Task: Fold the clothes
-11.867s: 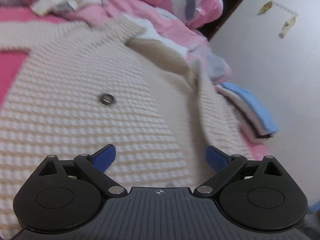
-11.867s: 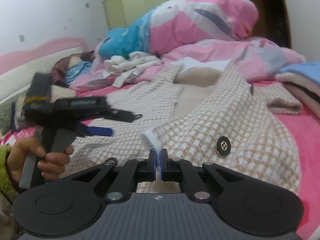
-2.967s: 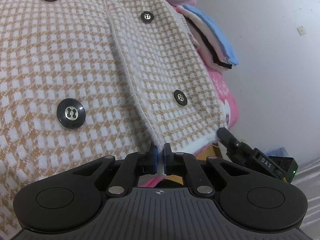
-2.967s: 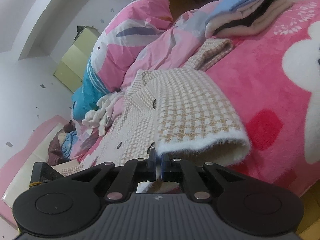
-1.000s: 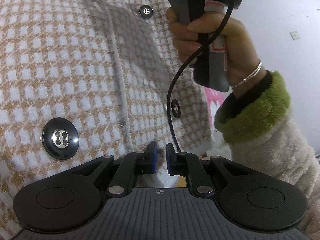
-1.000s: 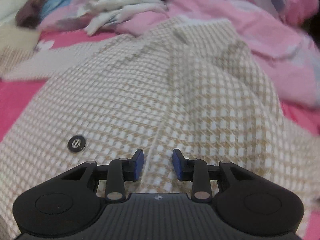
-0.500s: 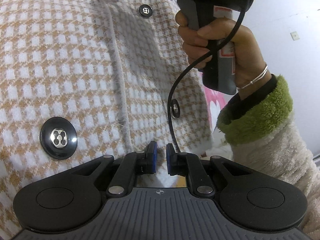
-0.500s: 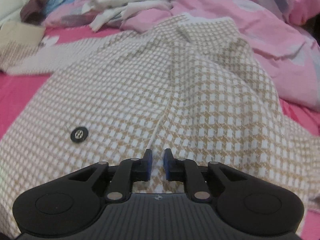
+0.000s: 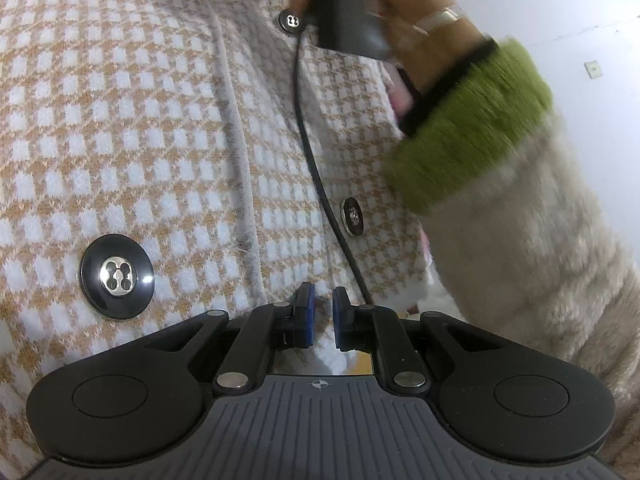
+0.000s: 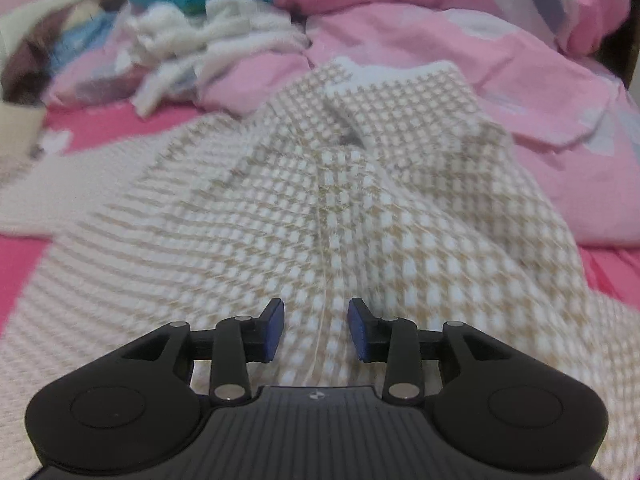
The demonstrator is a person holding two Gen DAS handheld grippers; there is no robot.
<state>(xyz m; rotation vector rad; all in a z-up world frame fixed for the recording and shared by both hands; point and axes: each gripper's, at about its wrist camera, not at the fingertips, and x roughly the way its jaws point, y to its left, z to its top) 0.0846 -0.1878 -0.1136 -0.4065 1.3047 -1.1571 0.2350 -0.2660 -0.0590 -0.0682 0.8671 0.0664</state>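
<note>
A tan-and-white checked cardigan (image 10: pixel 340 208) lies spread front-up over a pink bedspread (image 10: pixel 24 256), and it serves as the landmark here. Beyond its collar a pink quilt (image 10: pixel 460 44) is heaped, with crumpled white clothing (image 10: pixel 208 36) beside it. The person's sleeve (image 9: pixel 532 240), cream fleece with a green cuff (image 9: pixel 472 128), crosses above the cardigan's right front panel; the hand is blurred and holds a dark handle trailing a black cable (image 9: pixel 316 172). The right gripper (image 10: pixel 316 330) hovers over the cardigan's centre seam, fingers spread apart with nothing between them. The left gripper (image 9: pixel 321 316) sits at the cardigan's hem by the front edge, its blue pads (image 9: pixel 306 316) slightly parted around white fluffy trim, not pinching it. A large black button (image 9: pixel 116 276) lies left of that edge, a smaller button (image 9: pixel 353 216) right.
</note>
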